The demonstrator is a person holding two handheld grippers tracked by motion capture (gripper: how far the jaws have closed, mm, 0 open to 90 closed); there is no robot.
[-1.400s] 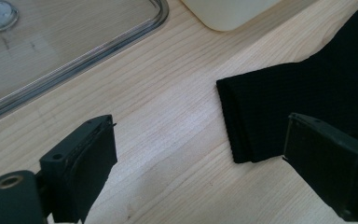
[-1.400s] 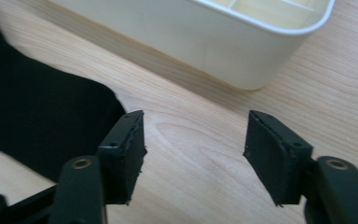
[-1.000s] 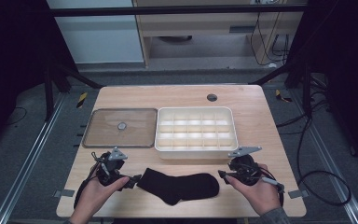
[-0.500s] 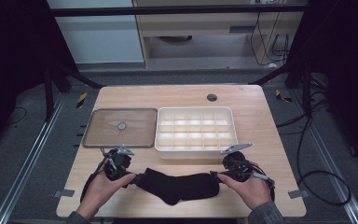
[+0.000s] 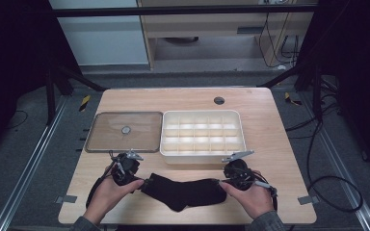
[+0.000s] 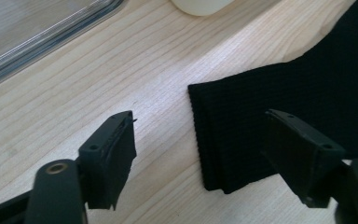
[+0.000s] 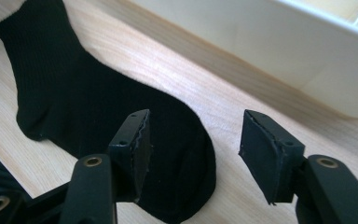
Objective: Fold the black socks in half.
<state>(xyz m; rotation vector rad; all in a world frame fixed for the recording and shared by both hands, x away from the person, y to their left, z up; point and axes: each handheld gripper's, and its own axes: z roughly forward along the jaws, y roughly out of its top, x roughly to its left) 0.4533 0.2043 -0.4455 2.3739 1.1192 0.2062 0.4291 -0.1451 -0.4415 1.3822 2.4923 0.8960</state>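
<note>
My left gripper has its jaws apart and they have just been closing in, one pad over bare wood and the other over the ribbed cuff of the sock, so the cuff's edge lies between them but nothing is pinched yet; I hold them this way to take the cuff from its open end. My right gripper also stands open, its jaws having just narrowed a little, straddling the rounded toe of the sock without pressing it. I judge both ends are being lined up for a lift or a fold. The sock lies flat, stretched between my two grippers, near the table's front edge. Just beyond the sock sits the white divided tray, likely where it will go, and beyond the sock's cuff end lies the clear lid, set aside to leave the tray open.
</note>
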